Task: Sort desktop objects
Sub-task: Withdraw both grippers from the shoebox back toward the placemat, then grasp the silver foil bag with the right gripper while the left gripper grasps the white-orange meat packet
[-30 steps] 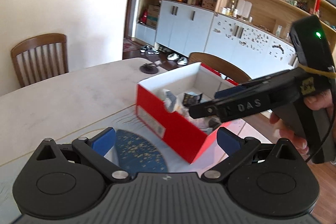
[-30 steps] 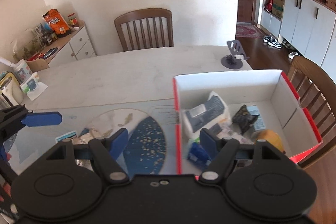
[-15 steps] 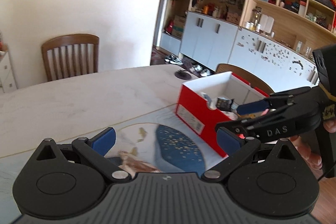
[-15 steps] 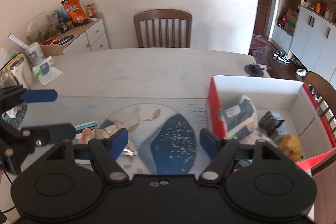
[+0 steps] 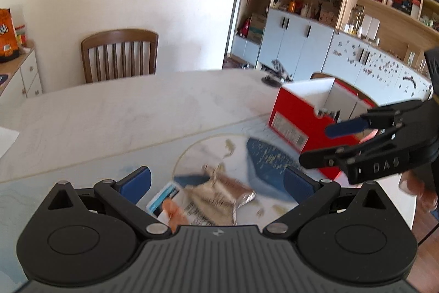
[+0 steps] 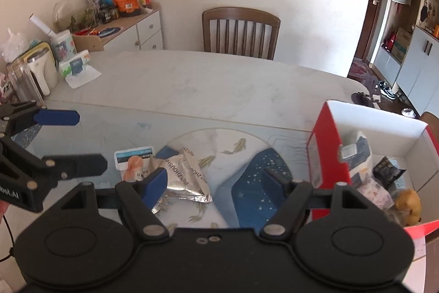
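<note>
1. Swung away from the red box [image 6: 326, 147] since a second ago, both views now over the loose packets.
2. Jaws of left gripper [image 5: 216, 180] and right gripper [image 6: 214, 177] apart, nothing between them.
3. Silver foil packet [image 6: 181, 175] flat on the surface [image 6: 208, 81], between both sets of fingers; white-and-blue packet [image 6: 134, 158] touching its edge.
4. Likely to go wrong: both grippers converging on one packet and colliding.
5. Thin flat foil apt to slide or crumple under a shallow pinch.
6. Overlapping neighbour easily dragged along.
7. Box well to the right, already crowded; dropped item may catch the rim.
</note>
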